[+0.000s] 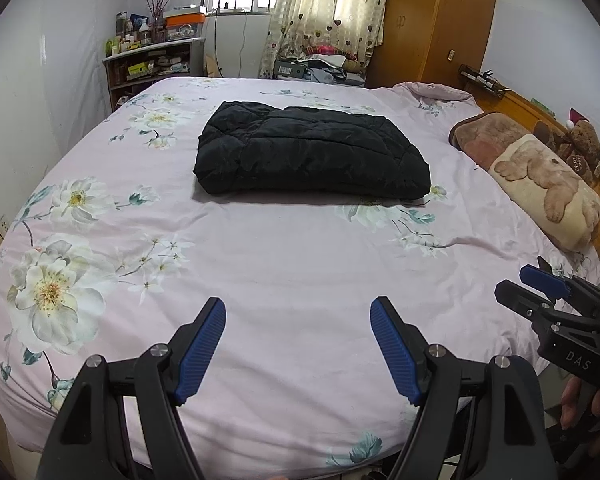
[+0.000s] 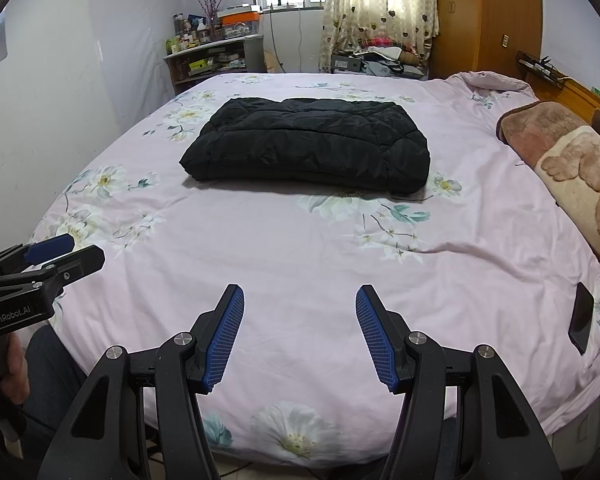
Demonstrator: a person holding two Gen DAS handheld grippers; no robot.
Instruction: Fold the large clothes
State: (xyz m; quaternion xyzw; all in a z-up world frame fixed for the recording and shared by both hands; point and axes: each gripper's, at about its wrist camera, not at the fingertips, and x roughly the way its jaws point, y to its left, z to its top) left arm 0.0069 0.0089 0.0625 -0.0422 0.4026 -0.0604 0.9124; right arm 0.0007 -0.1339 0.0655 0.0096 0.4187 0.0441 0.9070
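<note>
A bed (image 1: 300, 264) under a pink flowered sheet fills both views. A wooden wardrobe (image 1: 432, 20) stands at the upper right. A black padded jacket (image 1: 312, 152), folded into a thick rectangle, lies on the sheet in the upper centre of each frame. A bear-print pillow (image 1: 540, 184) lies at the right edge. The left tool (image 1: 298, 352) and right tool (image 2: 300, 336) sit low in frame, each spread with nothing between the blue pads.

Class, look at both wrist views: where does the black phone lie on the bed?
The black phone shows only in the right wrist view, near the right edge of the pink floral sheet, below the teddy-bear blanket.
</note>
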